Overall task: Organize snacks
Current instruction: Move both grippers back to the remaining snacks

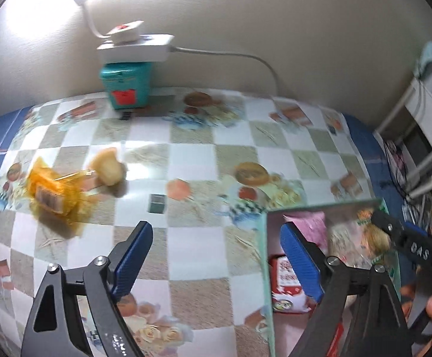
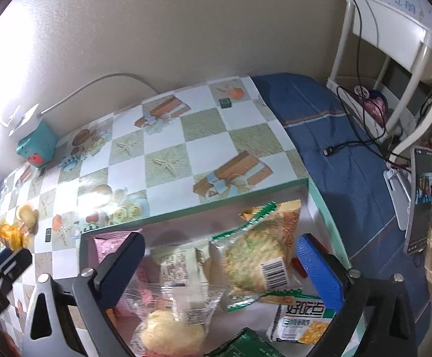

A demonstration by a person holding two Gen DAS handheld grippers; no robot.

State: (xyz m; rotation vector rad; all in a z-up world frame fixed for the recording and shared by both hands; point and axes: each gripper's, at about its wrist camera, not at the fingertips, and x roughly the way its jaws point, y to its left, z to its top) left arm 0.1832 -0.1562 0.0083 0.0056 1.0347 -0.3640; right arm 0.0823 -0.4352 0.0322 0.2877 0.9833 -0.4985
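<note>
A green-rimmed cardboard box (image 2: 201, 208) holds several snack packets: a green cracker packet (image 2: 254, 255), a clear packet with a pale bun (image 2: 168, 324), a white-and-yellow packet (image 2: 302, 321) and a pink one (image 2: 106, 245). My right gripper (image 2: 220, 241) hangs open over them, its pads touching nothing. My left gripper (image 1: 216, 227) stands open above the tablecloth just left of the box (image 1: 268, 255), with nothing between its fingers. On the table's left lie an orange wrapped snack (image 1: 52, 190) and a pale round bun (image 1: 109, 168), apart from both grippers.
A teal box (image 1: 126, 86) under a white power strip (image 1: 135, 47) stands against the back wall. A phone on a stand (image 2: 422, 202), cables and a white chair (image 2: 394, 29) crowd the right side. The chequered tablecloth (image 1: 192, 160) ends in blue cloth on both sides.
</note>
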